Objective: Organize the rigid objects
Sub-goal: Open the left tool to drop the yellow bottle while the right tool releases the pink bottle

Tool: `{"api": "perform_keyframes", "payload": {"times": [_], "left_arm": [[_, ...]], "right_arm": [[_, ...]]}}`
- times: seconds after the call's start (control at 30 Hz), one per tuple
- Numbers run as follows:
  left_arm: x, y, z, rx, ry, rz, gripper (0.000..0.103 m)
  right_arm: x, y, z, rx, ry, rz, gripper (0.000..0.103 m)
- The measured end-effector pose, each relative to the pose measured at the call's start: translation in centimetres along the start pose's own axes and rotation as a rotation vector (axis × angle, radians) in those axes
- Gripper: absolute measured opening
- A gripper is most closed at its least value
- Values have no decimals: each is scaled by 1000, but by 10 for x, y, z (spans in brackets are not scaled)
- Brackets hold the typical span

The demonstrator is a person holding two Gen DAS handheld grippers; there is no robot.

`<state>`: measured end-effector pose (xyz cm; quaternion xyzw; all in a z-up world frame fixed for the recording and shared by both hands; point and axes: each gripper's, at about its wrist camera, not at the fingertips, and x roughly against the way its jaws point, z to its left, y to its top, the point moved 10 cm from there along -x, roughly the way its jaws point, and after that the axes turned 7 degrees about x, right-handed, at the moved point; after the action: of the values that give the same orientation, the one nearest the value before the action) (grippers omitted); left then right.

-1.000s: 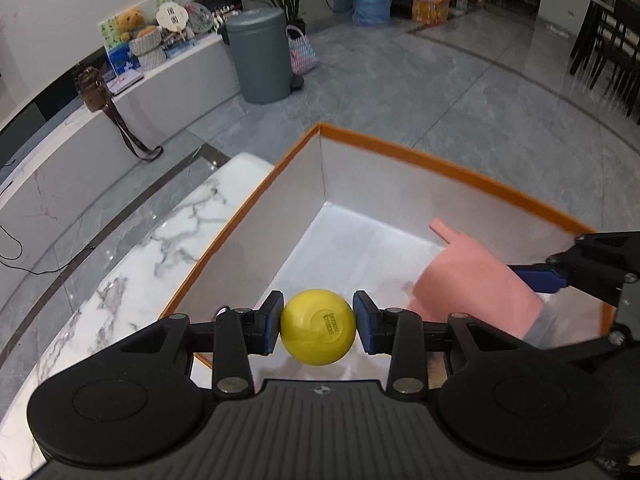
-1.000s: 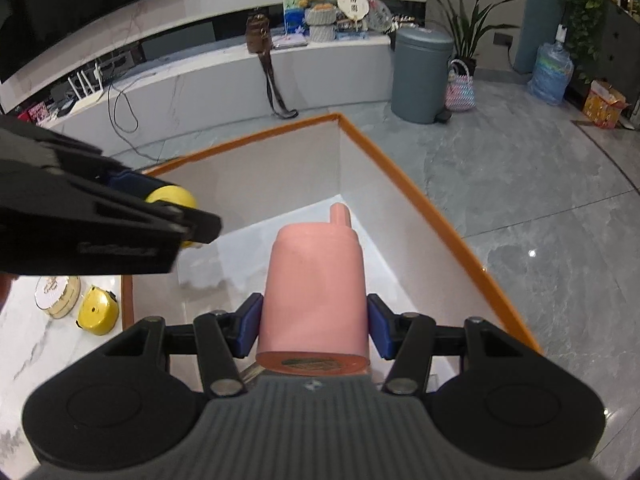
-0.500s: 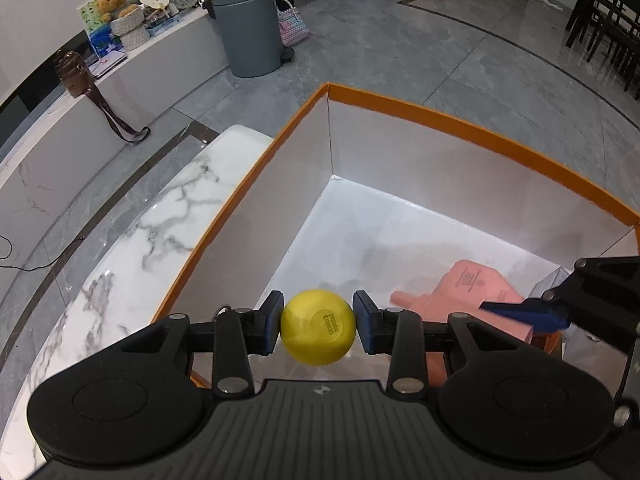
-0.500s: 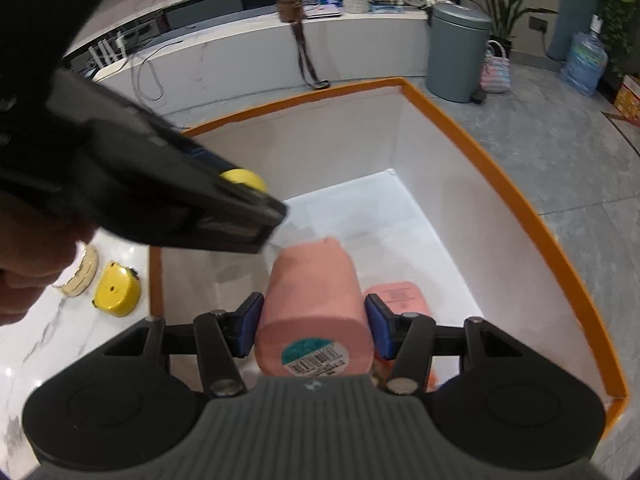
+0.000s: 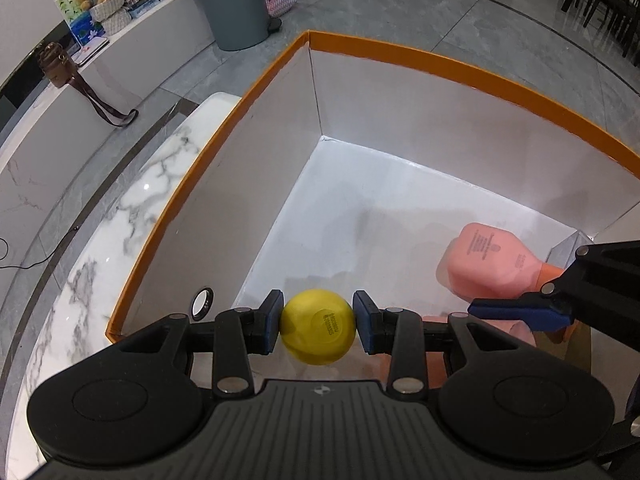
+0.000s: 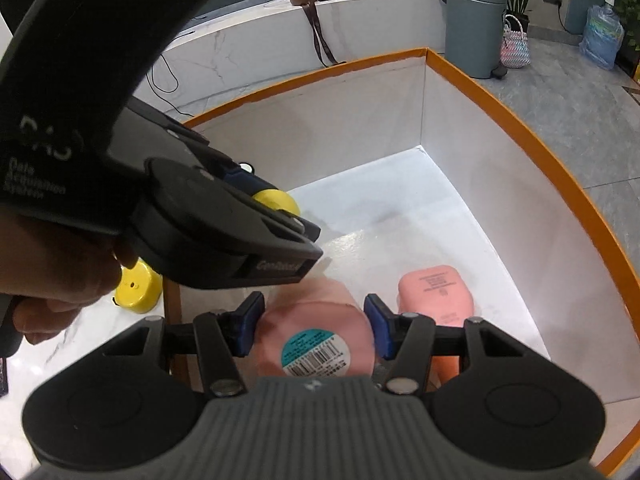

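Inside the orange-rimmed box [image 5: 472, 70], the left tool [image 5: 318, 322] pinches a yellow ball [image 5: 318, 326] above its floor. The right tool [image 6: 314, 330] clamps a pink bottle [image 6: 316, 336], barcode end up. Only the right view shows a yellow container [image 6: 138, 290] on the worktop [image 6: 60, 354] outside the box; a second pink bottle [image 5: 486, 266] lies on the box floor.

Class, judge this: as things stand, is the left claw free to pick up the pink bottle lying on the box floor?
Probably not: the left claw is already shut on the yellow ball, so it must release that before taking the pink bottle.
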<state>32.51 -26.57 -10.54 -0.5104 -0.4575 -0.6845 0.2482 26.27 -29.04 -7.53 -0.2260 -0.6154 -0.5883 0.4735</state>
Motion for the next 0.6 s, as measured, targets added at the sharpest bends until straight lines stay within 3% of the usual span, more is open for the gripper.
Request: {"api": "perform_keyframes", "payload": {"times": [0.23,0.33,0.4,0.6], "left_arm": [[-4,-1,-5,-28,14,24,45],[-4,-1,-5,-29,20,25,55],[-2,1,-5,-26,8,15,72],[6,1,-4,-28,13,3,74]], "right_arm": [[-4,1,0,-25,17,-1,55],[-1,0,0,-15,14,2,57],[1,0,-1,-3,11,4,62],[11,4,-5,0,-9,-19,68]]}}
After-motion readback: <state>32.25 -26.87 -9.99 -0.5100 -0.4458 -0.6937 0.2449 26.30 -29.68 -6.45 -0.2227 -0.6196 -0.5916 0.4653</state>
